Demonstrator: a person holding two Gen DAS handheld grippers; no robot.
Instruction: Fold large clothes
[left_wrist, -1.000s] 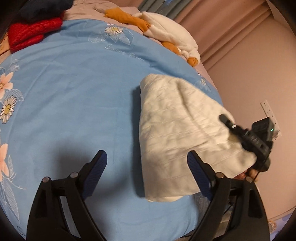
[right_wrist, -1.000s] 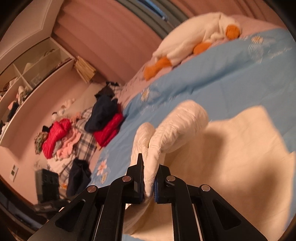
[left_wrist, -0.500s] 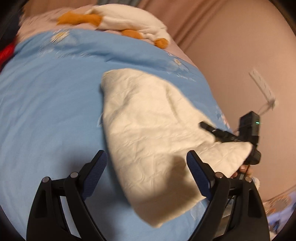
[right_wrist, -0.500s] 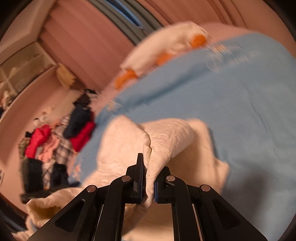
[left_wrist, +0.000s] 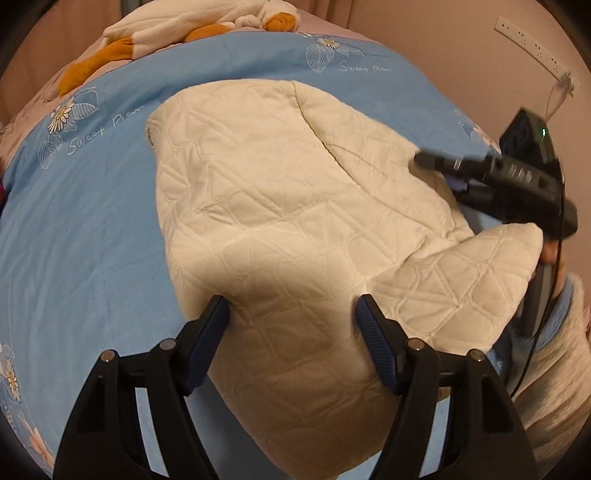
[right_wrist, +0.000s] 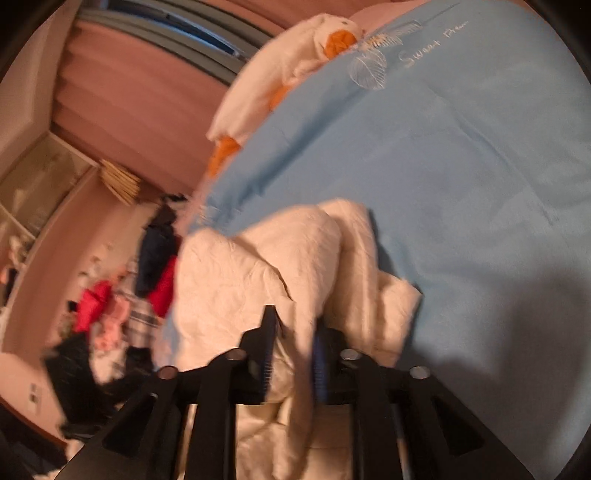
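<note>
A cream quilted garment (left_wrist: 280, 206) lies folded on the blue bed cover (left_wrist: 81, 229). My left gripper (left_wrist: 295, 325) is open and hovers over the garment's near part, holding nothing. My right gripper (right_wrist: 293, 334) has its jaws slightly apart around a fold of the same garment (right_wrist: 258, 280); the view is blurred. The right gripper also shows in the left wrist view (left_wrist: 495, 177), at the garment's right edge.
A white and orange plush toy (left_wrist: 177, 26) lies at the head of the bed. A pile of red, dark and pink clothes (right_wrist: 122, 295) lies beyond the bed's left side. A wall with a power strip (left_wrist: 532, 44) stands close on the right.
My left gripper has moved over the garment. My right gripper has carried its fold across the bed, and its jaws have opened a little.
</note>
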